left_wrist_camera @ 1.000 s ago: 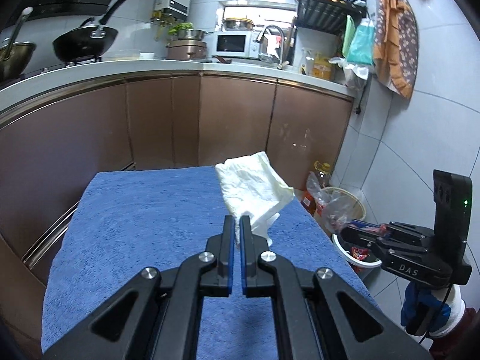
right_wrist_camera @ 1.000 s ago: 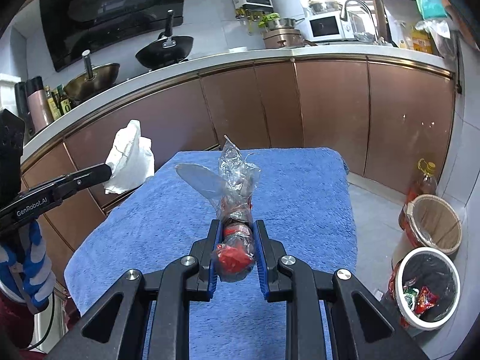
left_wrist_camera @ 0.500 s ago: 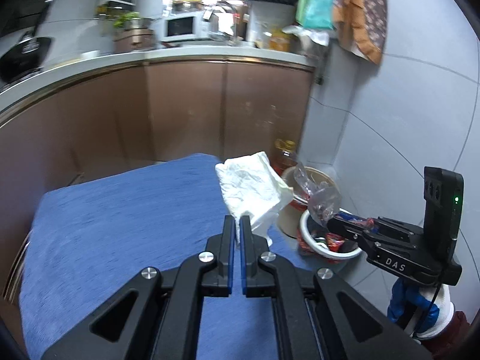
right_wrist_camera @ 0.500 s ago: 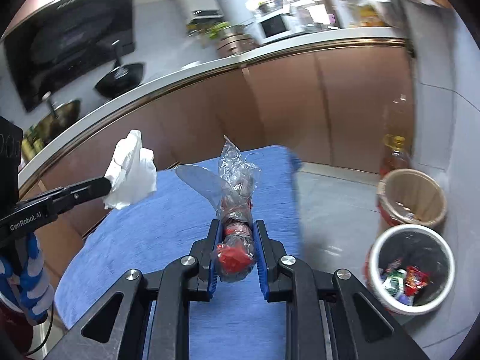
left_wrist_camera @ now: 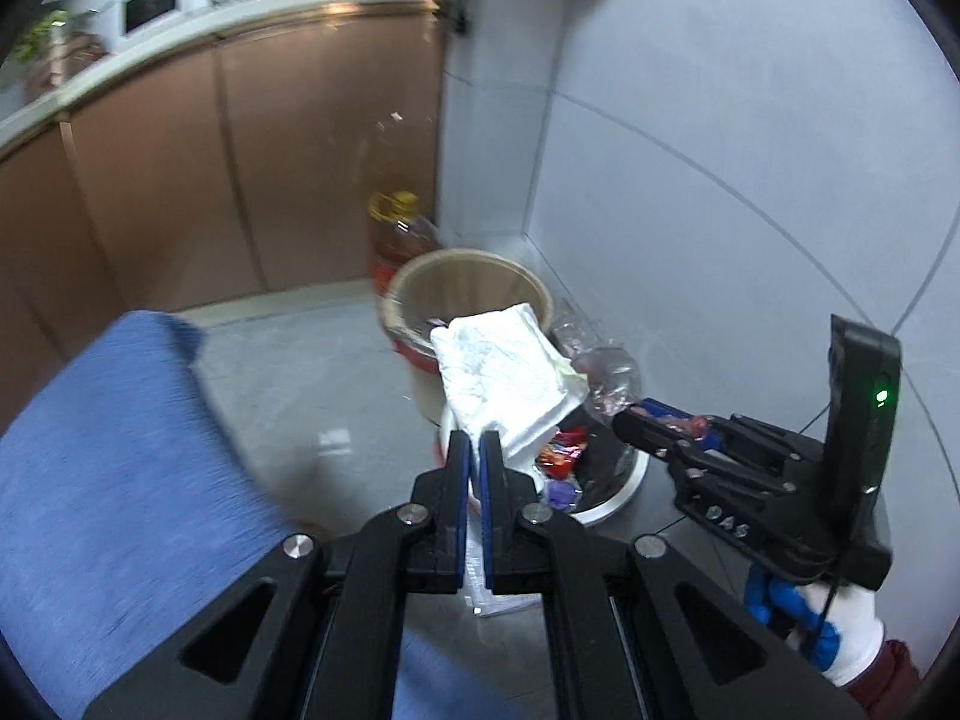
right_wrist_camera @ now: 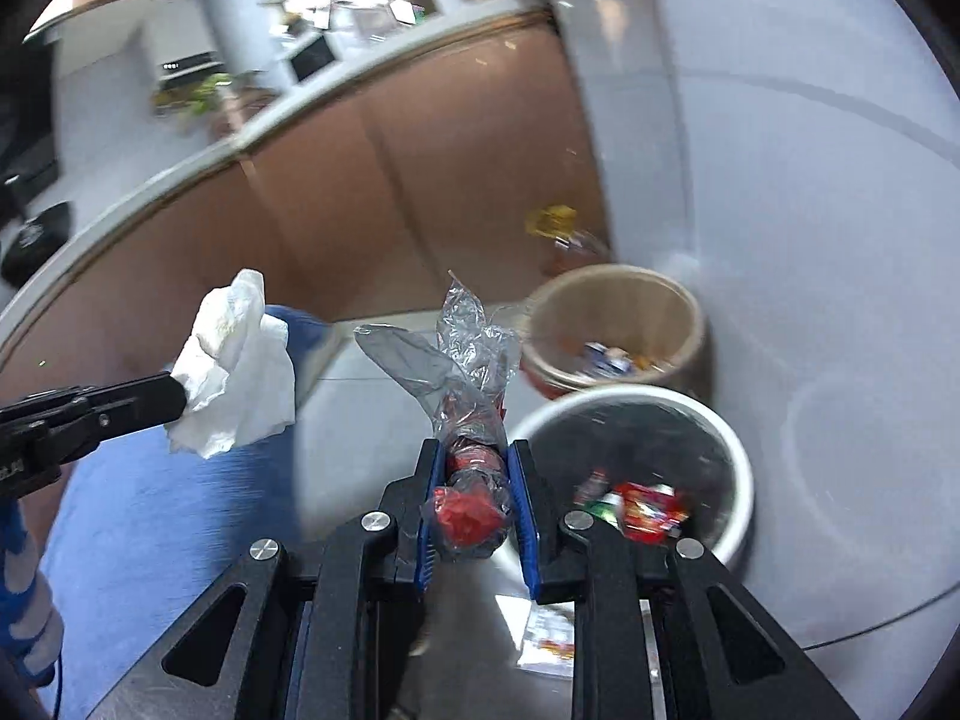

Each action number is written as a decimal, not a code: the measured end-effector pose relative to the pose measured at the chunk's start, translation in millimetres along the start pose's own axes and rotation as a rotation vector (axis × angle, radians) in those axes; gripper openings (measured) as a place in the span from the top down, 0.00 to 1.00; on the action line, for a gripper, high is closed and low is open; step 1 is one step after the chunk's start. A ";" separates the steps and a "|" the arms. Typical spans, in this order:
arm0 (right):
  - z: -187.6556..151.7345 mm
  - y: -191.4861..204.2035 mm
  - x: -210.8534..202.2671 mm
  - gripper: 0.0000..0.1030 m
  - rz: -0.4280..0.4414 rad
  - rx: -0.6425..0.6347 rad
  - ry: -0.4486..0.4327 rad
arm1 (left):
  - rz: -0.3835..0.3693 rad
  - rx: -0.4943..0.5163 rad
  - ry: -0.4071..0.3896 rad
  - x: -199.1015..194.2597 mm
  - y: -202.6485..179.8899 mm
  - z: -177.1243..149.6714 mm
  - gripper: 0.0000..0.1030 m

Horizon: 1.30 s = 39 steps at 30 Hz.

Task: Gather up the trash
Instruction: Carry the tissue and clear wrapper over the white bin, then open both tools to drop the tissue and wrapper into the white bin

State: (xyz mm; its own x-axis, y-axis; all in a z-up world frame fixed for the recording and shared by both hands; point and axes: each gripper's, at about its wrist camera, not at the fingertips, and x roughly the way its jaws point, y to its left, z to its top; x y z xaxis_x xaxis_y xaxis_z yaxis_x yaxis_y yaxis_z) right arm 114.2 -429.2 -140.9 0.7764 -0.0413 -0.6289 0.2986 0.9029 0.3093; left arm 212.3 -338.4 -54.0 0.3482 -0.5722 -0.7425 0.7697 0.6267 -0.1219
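Note:
My left gripper (left_wrist_camera: 474,450) is shut on a crumpled white tissue (left_wrist_camera: 504,372) and holds it in the air over the white-rimmed trash bin (left_wrist_camera: 624,486). The tissue also shows in the right wrist view (right_wrist_camera: 234,360). My right gripper (right_wrist_camera: 474,474) is shut on a clear plastic wrapper with red inside (right_wrist_camera: 468,420), held just left of the white bin (right_wrist_camera: 738,468), which has a black liner and colourful wrappers inside. In the left wrist view the right gripper (left_wrist_camera: 636,414) holds the wrapper (left_wrist_camera: 606,378) above that bin.
A tan wicker basket (right_wrist_camera: 690,312) with scraps stands behind the white bin, with a yellow-capped oil bottle (left_wrist_camera: 396,234) behind it. The blue towel-covered table (left_wrist_camera: 108,468) lies to the left. A paper scrap (right_wrist_camera: 549,639) lies on the grey floor. Brown cabinets and a grey wall stand behind.
Both grippers have swung right, away from the blue table and out over the floor bins, each still holding its trash. The bins now sit close below.

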 end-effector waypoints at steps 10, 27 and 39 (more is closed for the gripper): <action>-3.7 -67.3 66.1 0.79 -0.155 0.085 0.112 | -0.039 0.025 0.135 112.7 -27.7 28.5 0.97; -16.7 -70.2 65.5 0.35 -0.226 0.071 0.150 | -0.107 -0.076 0.155 129.8 -22.6 29.3 0.93; -12.6 -59.2 42.2 0.33 -0.267 0.061 0.128 | -0.117 -0.096 0.106 112.0 -17.1 41.7 0.93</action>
State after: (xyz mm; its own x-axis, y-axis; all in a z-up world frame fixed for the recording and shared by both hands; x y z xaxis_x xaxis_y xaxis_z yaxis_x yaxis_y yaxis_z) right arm 122.3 -479.0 -194.7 0.5905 -0.2160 -0.7776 0.5184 0.8399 0.1604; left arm 260.4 -435.3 -107.6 0.1966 -0.5884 -0.7843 0.7451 0.6096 -0.2706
